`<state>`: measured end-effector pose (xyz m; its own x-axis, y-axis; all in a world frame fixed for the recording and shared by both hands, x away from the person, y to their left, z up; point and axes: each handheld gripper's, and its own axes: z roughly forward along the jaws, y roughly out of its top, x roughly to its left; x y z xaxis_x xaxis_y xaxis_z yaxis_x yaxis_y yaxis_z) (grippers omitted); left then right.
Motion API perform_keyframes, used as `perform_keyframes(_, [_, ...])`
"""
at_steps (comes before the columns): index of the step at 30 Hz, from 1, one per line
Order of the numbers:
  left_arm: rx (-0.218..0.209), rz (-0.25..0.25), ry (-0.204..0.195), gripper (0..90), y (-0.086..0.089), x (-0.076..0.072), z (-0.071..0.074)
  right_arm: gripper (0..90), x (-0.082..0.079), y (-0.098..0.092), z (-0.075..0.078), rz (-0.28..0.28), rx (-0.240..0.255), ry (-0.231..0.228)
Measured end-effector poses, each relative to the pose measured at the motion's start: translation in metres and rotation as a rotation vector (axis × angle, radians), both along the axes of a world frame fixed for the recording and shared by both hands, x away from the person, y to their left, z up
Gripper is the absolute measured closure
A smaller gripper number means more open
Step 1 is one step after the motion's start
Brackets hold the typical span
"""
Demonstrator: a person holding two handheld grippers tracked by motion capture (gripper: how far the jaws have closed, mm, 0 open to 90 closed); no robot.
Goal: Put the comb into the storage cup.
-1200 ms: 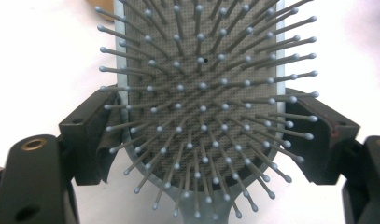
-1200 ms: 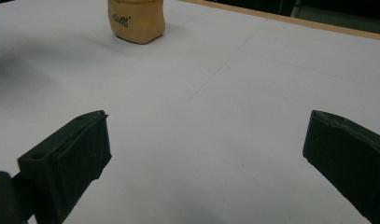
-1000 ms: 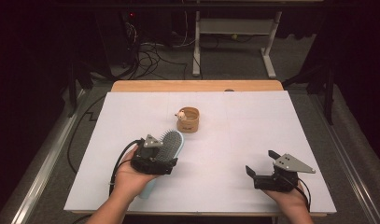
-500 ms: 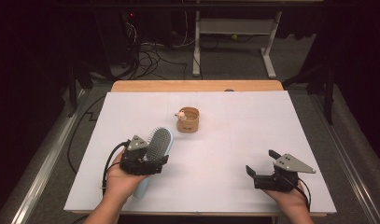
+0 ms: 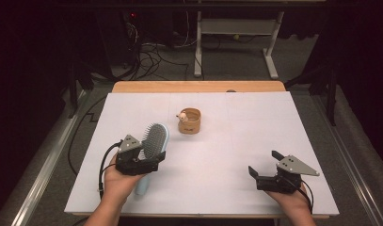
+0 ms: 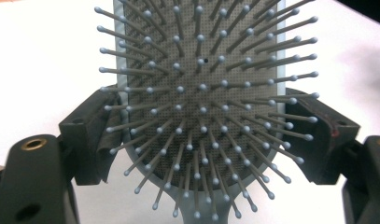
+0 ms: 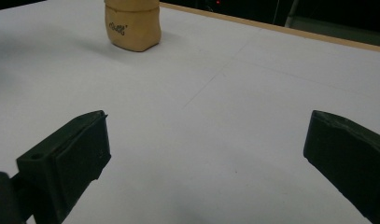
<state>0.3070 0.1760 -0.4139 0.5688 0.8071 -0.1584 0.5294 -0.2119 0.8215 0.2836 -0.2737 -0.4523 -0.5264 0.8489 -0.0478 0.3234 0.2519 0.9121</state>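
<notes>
A pale blue hairbrush (image 5: 154,141) with grey bristles is held above the white table at the left, bristles up, handle end down by the hand. My left gripper (image 5: 150,155) is shut on the hairbrush; in the left gripper view its two jaws press the sides of the brush head (image 6: 201,107). A tan round cup (image 5: 190,121) with a small figure on its rim stands mid-table, also in the right gripper view as the tan cup (image 7: 131,25). My right gripper (image 5: 264,165) rests low at the front right, open, nothing between its fingers (image 7: 66,158).
A white sheet (image 5: 255,127) covers the table, with a wooden edge (image 5: 198,86) at the far side. Beyond it are cables on the floor and a white table frame (image 5: 234,28).
My left gripper has carried the hairbrush to the left and toward the front edge. The right gripper has stayed in place.
</notes>
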Motion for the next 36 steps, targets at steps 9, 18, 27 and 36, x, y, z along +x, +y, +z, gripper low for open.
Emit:
perform_keyframes(9, [-0.028, -0.013, -0.054, 20.8, 0.003, -0.006, -0.002, 1.1, 0.0, -0.001, 0.0, -0.008, 0.004, -0.005])
perform_keyframes(18, [-0.063, -0.014, -0.103, 20.8, 0.007, -0.012, -0.005, 1.1, -0.001, -0.001, 0.001, -0.005, 0.006, -0.014])
perform_keyframes(27, [-0.065, -0.017, -0.147, 20.8, 0.006, -0.017, -0.006, 1.1, -0.002, -0.001, 0.001, -0.001, 0.009, -0.017])
perform_keyframes(36, [-0.08, -0.015, -0.205, 20.7, 0.007, -0.021, -0.005, 1.1, -0.002, -0.001, 0.002, 0.0, 0.012, -0.019])
